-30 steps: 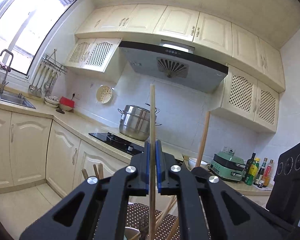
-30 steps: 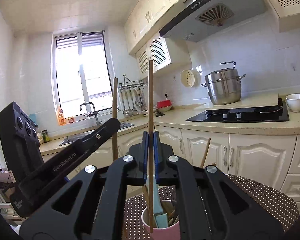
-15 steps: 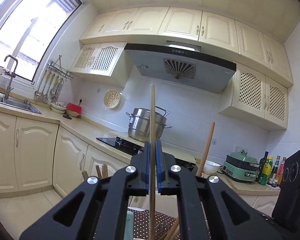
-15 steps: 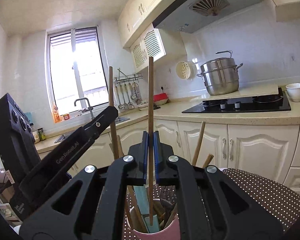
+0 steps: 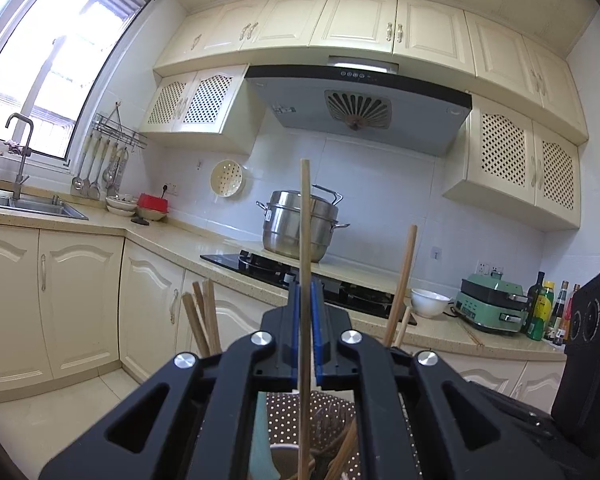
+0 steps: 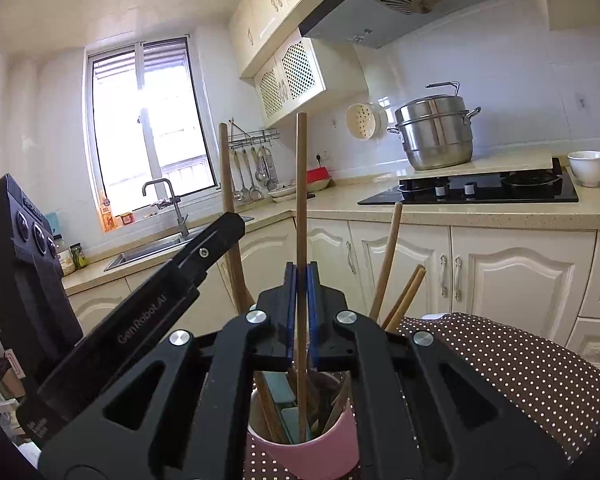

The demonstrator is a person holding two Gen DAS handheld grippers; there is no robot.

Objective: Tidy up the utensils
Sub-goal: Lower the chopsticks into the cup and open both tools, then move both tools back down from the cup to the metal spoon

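Lowering both grippers, I have brought the pink cup [image 6: 304, 454] on the dotted cloth [image 6: 512, 364] nearer; right gripper [image 6: 300, 276] and left gripper [image 5: 307, 292] jaws each pinch an upright chopstick [image 6: 301, 200], tips now entering the cup.

The right gripper [image 6: 299, 280] clamps an upright chopstick [image 6: 301, 200] whose tip sits inside the pink cup [image 6: 304, 458].
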